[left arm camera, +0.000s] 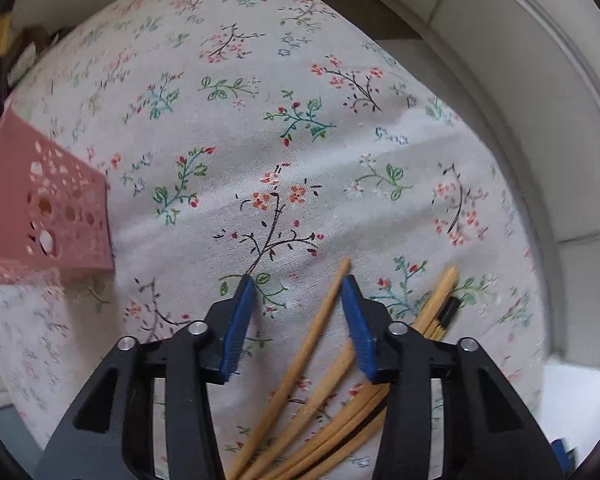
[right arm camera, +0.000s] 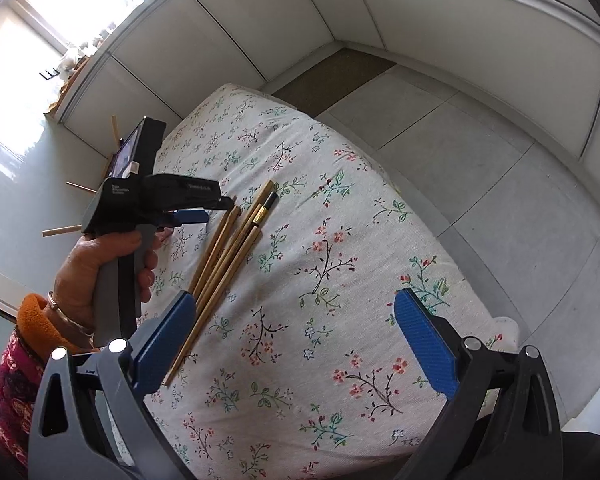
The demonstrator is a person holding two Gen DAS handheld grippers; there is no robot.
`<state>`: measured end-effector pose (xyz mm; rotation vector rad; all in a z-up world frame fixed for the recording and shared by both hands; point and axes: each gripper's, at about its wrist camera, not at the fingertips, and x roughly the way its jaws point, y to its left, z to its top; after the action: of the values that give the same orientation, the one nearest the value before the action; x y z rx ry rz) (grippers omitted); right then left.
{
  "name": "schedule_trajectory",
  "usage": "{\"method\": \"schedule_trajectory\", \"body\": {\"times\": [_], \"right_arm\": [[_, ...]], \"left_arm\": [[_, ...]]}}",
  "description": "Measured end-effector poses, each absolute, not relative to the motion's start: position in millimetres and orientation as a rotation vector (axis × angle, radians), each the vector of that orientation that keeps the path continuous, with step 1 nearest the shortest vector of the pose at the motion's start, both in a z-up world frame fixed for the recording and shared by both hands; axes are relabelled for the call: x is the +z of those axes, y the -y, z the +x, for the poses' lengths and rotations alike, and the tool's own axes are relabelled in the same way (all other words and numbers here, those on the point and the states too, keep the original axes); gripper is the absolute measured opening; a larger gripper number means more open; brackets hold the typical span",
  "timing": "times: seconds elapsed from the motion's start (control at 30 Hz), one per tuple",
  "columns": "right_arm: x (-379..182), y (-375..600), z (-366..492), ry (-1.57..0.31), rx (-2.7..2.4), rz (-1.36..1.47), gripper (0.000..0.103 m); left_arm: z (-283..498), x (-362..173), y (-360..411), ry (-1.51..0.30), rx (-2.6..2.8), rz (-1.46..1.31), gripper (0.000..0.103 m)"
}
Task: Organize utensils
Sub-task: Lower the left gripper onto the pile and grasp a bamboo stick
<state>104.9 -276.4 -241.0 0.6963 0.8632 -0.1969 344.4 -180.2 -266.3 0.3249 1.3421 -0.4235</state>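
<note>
basket: pink perforated basket at far left on the floral tablecloth, well apart from the sticks
left gripper: left gripper spread, hovering over the chopsticks, gripping nothing
chopsticks: loose fanned bundle, 1 black-tipped
right gripper: right gripper spread wide, holding nothing, bundle beside its left finger
risk: closing on crossed sticks likely grabs several or flicks 1 off the edge
</note>
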Motion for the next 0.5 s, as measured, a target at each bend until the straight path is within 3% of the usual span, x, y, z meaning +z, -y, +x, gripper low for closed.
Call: {"method": "schedule_trajectory", "body": {"times": [0.2, 0.3, 0.5], "right_arm": [[-242.1, 278.7, 105.5, -0.867, -0.223, 0.689, 0.097], [-241.1, 278.1, 106.7, -0.865, -0.241, 0.668, 0.097], [-240.5, 283.7, 121.9, -0.886, -0.323, 0.628, 0.097]], "left_arm": [[331.6, -264.9, 175.1, -1.378, -0.456, 0.368, 0.039], [321.2, -261.9, 163.0, -1.365, -0.476, 0.357, 0.010], [293.2, -257.6, 116.5, -1.323, -0.492, 0.211, 0.007]]}}
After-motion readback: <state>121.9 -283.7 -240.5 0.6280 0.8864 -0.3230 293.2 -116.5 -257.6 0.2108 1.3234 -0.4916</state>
